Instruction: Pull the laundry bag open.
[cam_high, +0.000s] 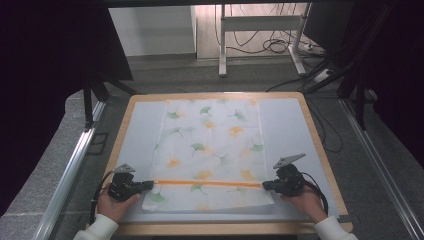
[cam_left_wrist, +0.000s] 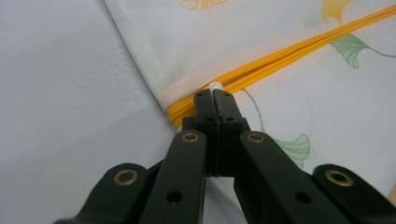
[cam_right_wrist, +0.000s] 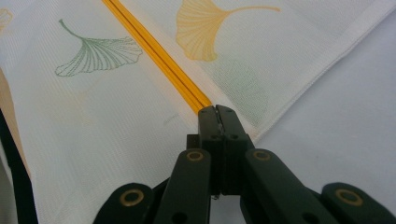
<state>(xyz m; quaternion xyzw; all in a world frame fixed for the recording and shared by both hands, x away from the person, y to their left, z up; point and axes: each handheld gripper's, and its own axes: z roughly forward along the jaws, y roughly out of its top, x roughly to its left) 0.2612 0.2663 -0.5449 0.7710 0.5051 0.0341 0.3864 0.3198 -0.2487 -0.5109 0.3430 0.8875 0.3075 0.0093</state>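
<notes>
White mesh zipper bag printed with ginkgo leaves (cam_high: 207, 150) is pinched at both ends of its orange zipper (cam_high: 207, 183): left gripper (cam_high: 148, 185) closed at the small white pull, right gripper (cam_high: 265, 185) closed on the opposite end. Between them the zipper runs crosswise along the desk (cam_high: 320, 150).

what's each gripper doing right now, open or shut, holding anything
Left gripper: shut on the white zipper pull at the mesh bag's orange zipper.
Right gripper: shut on the zipper's other end.

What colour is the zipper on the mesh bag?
Orange-yellow zipper, clearest in the right gripper view.
</notes>
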